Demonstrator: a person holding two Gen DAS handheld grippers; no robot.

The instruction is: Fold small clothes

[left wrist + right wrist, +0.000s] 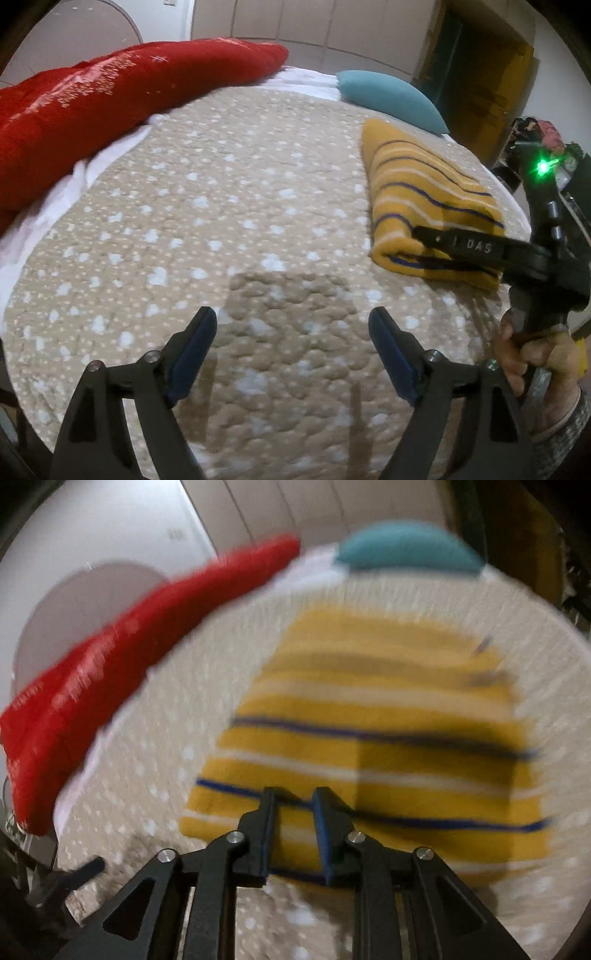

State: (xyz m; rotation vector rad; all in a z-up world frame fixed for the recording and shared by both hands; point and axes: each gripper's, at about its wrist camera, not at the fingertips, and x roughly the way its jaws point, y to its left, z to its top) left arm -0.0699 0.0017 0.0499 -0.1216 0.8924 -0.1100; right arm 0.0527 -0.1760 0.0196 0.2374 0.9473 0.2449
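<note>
The left gripper (291,325) hangs with its blue-padded fingers (197,343) spread wide over bare bedding, holding nothing. The right gripper (293,805) has its jaws partly closed around the near edge of the folded yellow striped garment (388,716), a fold of cloth between the pads; in the left wrist view its fingers lie one above and one below that edge, and the upper finger carries raised letters reading "DAS" (478,246), with a green light (542,168) glowing on the body behind them. The person's right hand (535,354) grips the handle. The garment, mustard with dark blue and white stripes, lies toward the right side of a beige quilted bedspread (221,206) dotted with pale spots. A white sheet (74,177) shows at its edge. A long red cushion (110,92) with faint, unreadable print lies along the far left, and a teal pillow (391,98) sits beyond the garment. Pale panelled cabinet fronts (295,22) line the wall behind.
</note>
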